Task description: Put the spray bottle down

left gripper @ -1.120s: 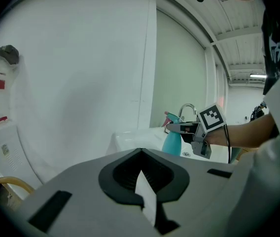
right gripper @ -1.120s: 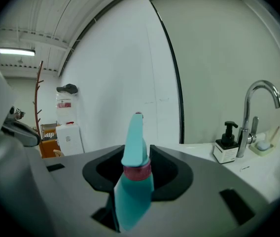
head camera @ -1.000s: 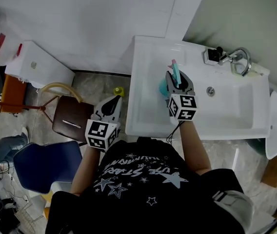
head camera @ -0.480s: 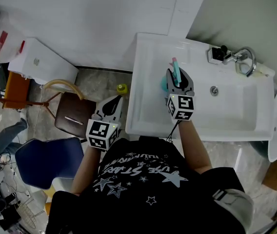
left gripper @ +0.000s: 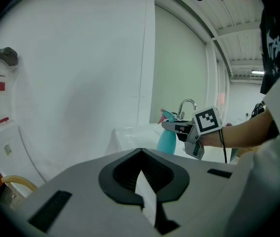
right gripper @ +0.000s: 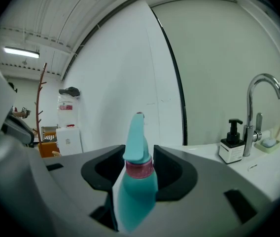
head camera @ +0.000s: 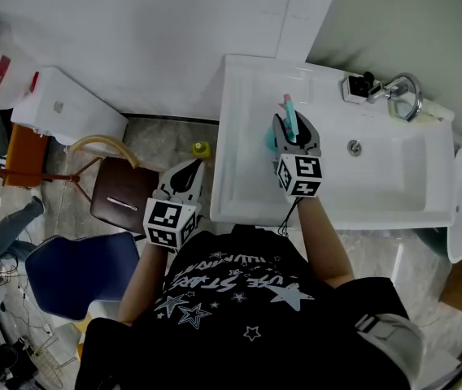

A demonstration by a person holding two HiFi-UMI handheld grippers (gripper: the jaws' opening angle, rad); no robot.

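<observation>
With the spray bottle point(head camera: 289, 114) apparently stood on the sink's point(head camera: 239, 161) left edge, the right gripper's point(head camera: 295, 123) jaws are being opened around it for release. The left gripper point(head camera: 189, 169) is not needed, so its jaws are pressed together, empty.

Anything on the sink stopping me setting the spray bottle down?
Nothing visible. The spray bottle is between the opening jaws of the right gripper, over a bare part of the sink; the soap dispenser and faucet stand off to its right.

Right tool point(head camera: 296, 125) opening round bottle point(head camera: 289, 110), seemingly on sink point(head camera: 394, 181)
</observation>
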